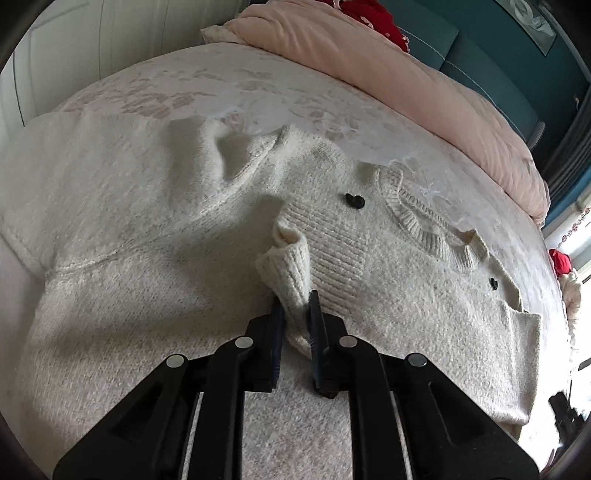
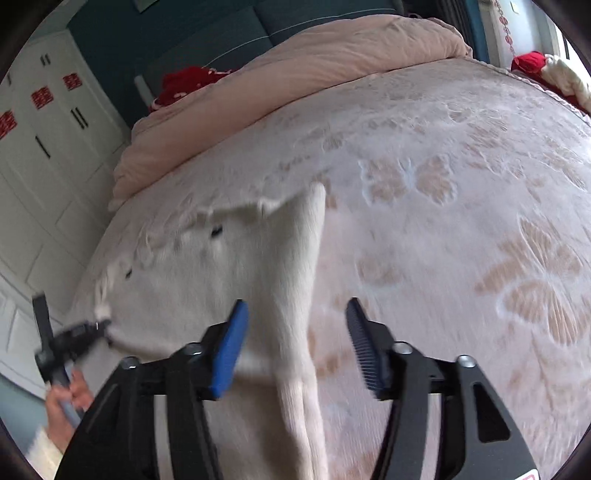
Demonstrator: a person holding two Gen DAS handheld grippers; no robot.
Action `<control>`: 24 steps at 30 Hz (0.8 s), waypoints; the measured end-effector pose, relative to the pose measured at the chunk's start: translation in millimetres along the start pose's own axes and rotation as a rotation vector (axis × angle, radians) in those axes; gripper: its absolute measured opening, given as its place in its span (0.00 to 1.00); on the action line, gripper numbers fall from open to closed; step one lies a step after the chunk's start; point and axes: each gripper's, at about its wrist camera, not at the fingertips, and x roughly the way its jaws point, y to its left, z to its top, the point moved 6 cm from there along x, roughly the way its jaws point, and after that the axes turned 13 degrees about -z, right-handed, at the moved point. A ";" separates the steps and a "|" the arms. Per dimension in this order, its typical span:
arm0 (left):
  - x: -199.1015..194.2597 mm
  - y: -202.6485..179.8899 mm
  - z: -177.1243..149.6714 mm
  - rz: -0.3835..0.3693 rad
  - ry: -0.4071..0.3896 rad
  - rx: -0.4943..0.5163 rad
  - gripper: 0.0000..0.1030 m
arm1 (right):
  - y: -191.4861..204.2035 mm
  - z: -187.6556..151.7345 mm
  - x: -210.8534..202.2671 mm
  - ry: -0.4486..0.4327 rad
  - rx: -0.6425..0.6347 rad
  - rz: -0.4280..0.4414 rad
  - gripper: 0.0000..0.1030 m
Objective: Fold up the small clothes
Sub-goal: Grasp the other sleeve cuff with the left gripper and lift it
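A cream knitted sweater (image 1: 147, 229) with black buttons (image 1: 355, 200) lies spread on the bed. In the left wrist view my left gripper (image 1: 297, 306) is shut on the ribbed sleeve cuff (image 1: 288, 266), which is bunched up over the sweater's chest. The right wrist view shows the sweater (image 2: 221, 266) blurred, with its right edge running down between the fingers of my right gripper (image 2: 297, 314). That gripper is open and its blue pads stand clear of the cloth. At the far left, the left gripper (image 2: 99, 326) and the hand (image 2: 70, 398) holding it sit at the sweater's other side.
The bed cover (image 2: 480, 221) is pale with a floral pattern and stretches wide to the right. A pink duvet (image 1: 369, 66) is heaped along the far side, with a red cushion (image 1: 373, 18) behind it. White wardrobe doors (image 2: 44, 147) stand beyond the bed's left edge.
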 end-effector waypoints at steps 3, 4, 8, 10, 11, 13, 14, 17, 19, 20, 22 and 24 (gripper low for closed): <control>1.0 -3.3 1.8 0.016 0.002 0.013 0.12 | 4.4 13.5 39.8 0.069 0.015 -0.016 0.59; -1.5 -1.0 1.3 0.017 0.002 0.014 0.12 | 8.0 13.9 58.8 0.110 0.020 -0.012 0.54; -10.1 -9.9 11.2 -0.001 -0.034 0.042 0.11 | 24.7 24.1 60.4 0.065 -0.013 -0.002 0.11; -16.0 -17.9 17.8 -0.015 -0.064 0.072 0.11 | 23.5 38.0 33.9 -0.048 0.015 0.021 0.10; -13.7 -20.3 20.4 -0.014 -0.063 0.082 0.12 | 21.5 39.1 33.1 -0.064 0.021 0.012 0.10; -0.1 -19.5 20.1 0.016 -0.036 0.095 0.13 | 14.1 31.0 53.6 -0.018 0.018 -0.036 0.10; 12.7 -16.5 16.3 0.036 0.002 0.097 0.13 | 9.4 19.8 75.0 0.045 0.000 -0.081 0.11; 17.7 -15.8 10.3 0.068 -0.007 0.121 0.14 | 5.7 9.1 80.5 0.066 0.000 -0.116 0.19; 14.1 -19.2 8.1 0.075 -0.008 0.141 0.14 | 9.8 16.7 52.6 0.011 0.024 -0.115 0.19; 13.2 -19.5 5.5 0.077 -0.012 0.154 0.14 | 17.6 18.7 25.2 -0.055 0.012 -0.086 0.19; 14.3 -17.7 3.5 0.076 -0.023 0.157 0.15 | 29.4 15.5 3.4 -0.089 -0.021 -0.050 0.20; 14.6 -17.0 2.9 0.082 -0.036 0.146 0.16 | 43.6 -2.6 5.7 -0.022 -0.089 -0.022 0.18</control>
